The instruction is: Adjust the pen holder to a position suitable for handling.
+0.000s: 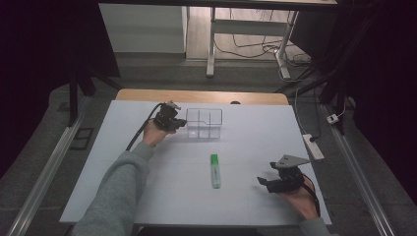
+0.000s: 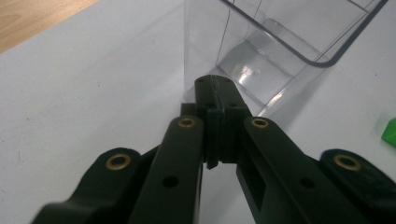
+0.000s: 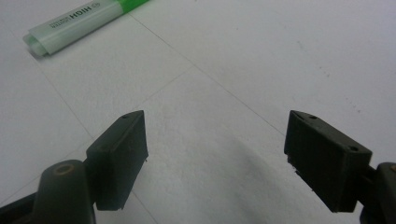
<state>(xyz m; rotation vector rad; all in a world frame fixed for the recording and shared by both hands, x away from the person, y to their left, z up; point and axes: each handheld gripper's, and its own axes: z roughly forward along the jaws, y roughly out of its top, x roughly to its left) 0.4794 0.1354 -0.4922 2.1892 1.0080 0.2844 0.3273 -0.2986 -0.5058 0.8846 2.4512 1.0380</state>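
Note:
A clear plastic box (image 1: 204, 110) with inner dividers stands at the back middle of the white table sheet (image 1: 255, 132). My left gripper (image 1: 183, 123) is shut, and its tips rest against the box's left wall, low down. In the left gripper view the closed jaws (image 2: 215, 86) meet in front of the box (image 2: 299, 51) with nothing visible between them. A green and white highlighter (image 1: 215, 171) lies flat in the middle of the sheet. My right gripper (image 1: 266, 173) hovers open at the front right, to the right of the highlighter (image 3: 79, 21), nothing between its jaws (image 3: 217, 158).
A wooden table edge (image 1: 201, 96) runs behind the sheet. A white power strip (image 1: 313, 146) lies off the table's right side. The left gripper's cable (image 1: 140, 132) trails across the left of the sheet. Desk legs and cables sit on the floor beyond.

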